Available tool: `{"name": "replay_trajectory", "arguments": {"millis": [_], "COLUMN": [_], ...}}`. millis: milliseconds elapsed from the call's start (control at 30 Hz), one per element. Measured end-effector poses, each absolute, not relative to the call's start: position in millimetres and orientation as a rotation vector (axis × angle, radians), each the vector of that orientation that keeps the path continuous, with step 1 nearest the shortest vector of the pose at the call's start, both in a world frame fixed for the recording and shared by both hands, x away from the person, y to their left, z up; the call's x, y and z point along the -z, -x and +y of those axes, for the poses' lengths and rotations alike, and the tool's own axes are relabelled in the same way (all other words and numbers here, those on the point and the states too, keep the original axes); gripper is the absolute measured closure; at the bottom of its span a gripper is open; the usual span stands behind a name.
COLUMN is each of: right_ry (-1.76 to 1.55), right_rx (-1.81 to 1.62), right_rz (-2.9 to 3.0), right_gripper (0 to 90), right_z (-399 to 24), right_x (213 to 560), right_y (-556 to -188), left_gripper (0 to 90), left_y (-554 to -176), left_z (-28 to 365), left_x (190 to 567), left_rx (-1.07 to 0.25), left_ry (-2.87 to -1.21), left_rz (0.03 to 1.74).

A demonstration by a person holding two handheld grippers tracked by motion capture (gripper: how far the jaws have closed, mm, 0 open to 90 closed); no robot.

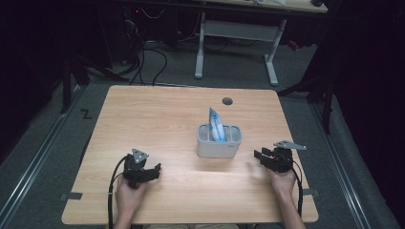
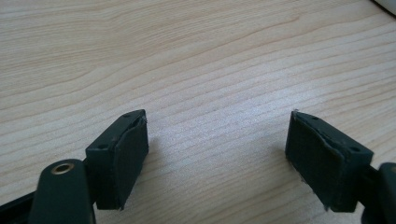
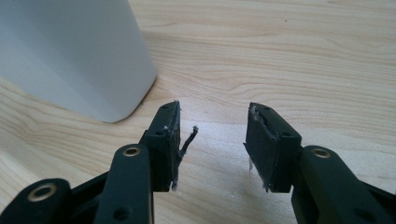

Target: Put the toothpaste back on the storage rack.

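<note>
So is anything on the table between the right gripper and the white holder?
Nothing visible. The right gripper sits open just right of the holder, with bare table between them. The blue packet stands inside the holder, not in the path.

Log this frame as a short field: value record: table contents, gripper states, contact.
surface: wooden table
container: white holder, upright, centre-right of the table
contents: blue and white pouch standing in the holder, its top above the rim
left gripper: open, nothing between the jaws, apart from the holder
right gripper: open, nothing between the jaws, beside the holder, not touching
table feature: round cable hole near the far edge
</note>
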State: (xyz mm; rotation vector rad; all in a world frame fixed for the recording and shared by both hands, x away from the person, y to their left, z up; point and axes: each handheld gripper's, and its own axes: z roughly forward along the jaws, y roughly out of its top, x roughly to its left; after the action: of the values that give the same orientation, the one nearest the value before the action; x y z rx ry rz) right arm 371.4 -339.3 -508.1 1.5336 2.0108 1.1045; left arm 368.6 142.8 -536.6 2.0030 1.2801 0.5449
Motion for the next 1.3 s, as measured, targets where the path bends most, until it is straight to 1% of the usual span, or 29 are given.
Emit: {"name": "replay_trajectory", "arguments": {"millis": [967,1300], "right_ry": [-1.518,-1.459], "right_rx": [-0.961,-0.91], "right_rz": [2.041,2.061], "right_gripper": [51.3,43.4], "right_z": [-327.5,-320.3], "right_x": [529.0,530.2], "right_y": [-381.4,-380.8], "left_gripper": [21.6,21.6], "left_y": [-368.6,-368.5], "left_z": [142.8,142.9], "left_x": [536.6,536.6], "left_rx": [-0.544,-0.544], "left_ry": [-2.003,-2.004], "left_rz": [1.28,1.279]}}
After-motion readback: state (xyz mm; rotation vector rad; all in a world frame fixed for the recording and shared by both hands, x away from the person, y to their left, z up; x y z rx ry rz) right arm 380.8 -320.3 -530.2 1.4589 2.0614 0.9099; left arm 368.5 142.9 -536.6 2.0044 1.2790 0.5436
